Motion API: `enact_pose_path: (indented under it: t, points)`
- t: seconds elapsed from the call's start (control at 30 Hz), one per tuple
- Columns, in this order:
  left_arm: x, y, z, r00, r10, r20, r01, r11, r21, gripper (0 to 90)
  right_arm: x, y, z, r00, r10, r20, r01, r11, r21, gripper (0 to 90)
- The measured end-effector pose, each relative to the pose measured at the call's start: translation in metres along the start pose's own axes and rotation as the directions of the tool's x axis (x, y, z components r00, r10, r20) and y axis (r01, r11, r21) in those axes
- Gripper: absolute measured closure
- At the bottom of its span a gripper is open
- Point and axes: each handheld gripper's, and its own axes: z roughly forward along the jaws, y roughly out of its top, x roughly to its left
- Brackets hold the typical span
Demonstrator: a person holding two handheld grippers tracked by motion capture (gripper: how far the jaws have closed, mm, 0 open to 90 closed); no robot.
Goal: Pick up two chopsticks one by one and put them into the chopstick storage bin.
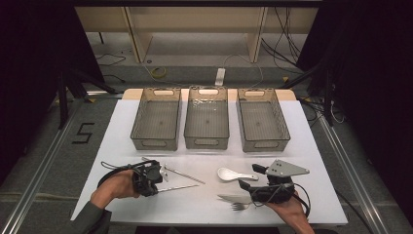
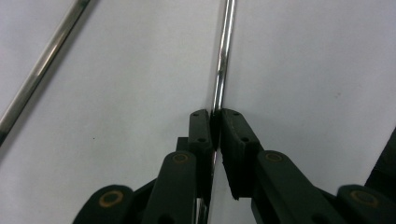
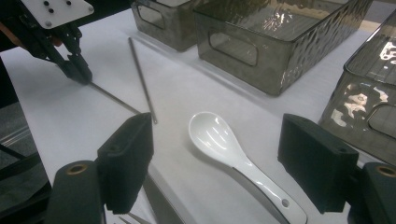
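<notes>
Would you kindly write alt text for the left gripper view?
The left gripper is shut on a metal chopstick that runs up the frame over the white table. A second chopstick lies slanted at the left, apart.

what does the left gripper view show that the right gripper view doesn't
The left gripper view shows, close up, the left gripper with its jaws shut on a metal chopstick.

The right gripper view shows the right gripper with its jaws open over a white spoon, the grey bins behind it and fork tines at the bottom edge.

Both show the held chopstick, the second chopstick and the white table.
</notes>
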Motion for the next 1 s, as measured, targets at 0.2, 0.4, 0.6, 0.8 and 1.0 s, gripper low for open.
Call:
enact_pose_path:
  t: [0.2,0.4,0.6,0.8,1.0]
  points:
    - [-0.002,0.0,0.0,0.9999,0.016,-0.003,-0.016,0.9999,-0.004,84.1,0.0,0.0,0.0,1.0,0.001,-0.002,-0.001,1.0,0.009,27.6]
    - [0.0,-0.001,0.0,1.0,0.008,0.005,-0.008,0.9999,-0.011,84.7,0.0,0.0,0.001,1.0,0.002,-0.002,-0.002,1.0,0.01,27.6]
    - [0.002,-0.004,-0.006,0.9998,-0.018,0.008,0.019,0.9984,-0.054,84.9,0.001,0.0,0.001,1.0,-0.002,-0.009,0.002,1.0,0.01,27.6]
    - [0.002,-0.002,-0.018,0.9986,-0.053,0.007,0.054,0.9914,-0.12,85.0,-0.001,0.0,0.001,0.9999,0.011,-0.01,-0.01,1.0,0.011,27.6]
    - [0.009,-0.004,-0.032,0.987,-0.158,-0.03,0.148,0.9672,-0.206,84.9,-0.001,0.0,0.0,0.9999,0.008,-0.01,-0.008,1.0,0.001,27.5]
